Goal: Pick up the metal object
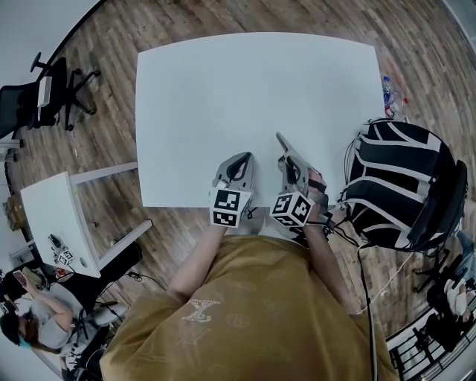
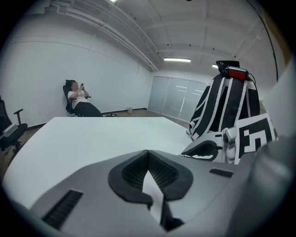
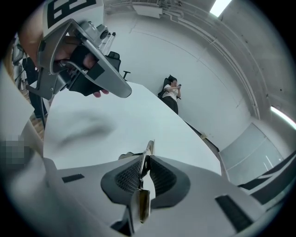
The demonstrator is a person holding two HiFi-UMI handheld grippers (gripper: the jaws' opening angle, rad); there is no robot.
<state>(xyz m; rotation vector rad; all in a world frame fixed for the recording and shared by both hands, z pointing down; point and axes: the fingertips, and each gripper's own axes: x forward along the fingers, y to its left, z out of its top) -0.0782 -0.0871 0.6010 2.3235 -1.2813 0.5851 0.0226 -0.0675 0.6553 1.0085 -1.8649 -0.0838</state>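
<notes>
White surface on a wood floor, and the pick looks basically done imo: right claw is clamped on the thin flat metal strip, seemingly lifted off the top, while left claw sits closed on nothing.

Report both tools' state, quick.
Left tool: closed, nothing in it.
Right tool: closed on a thin metal strip.
</notes>
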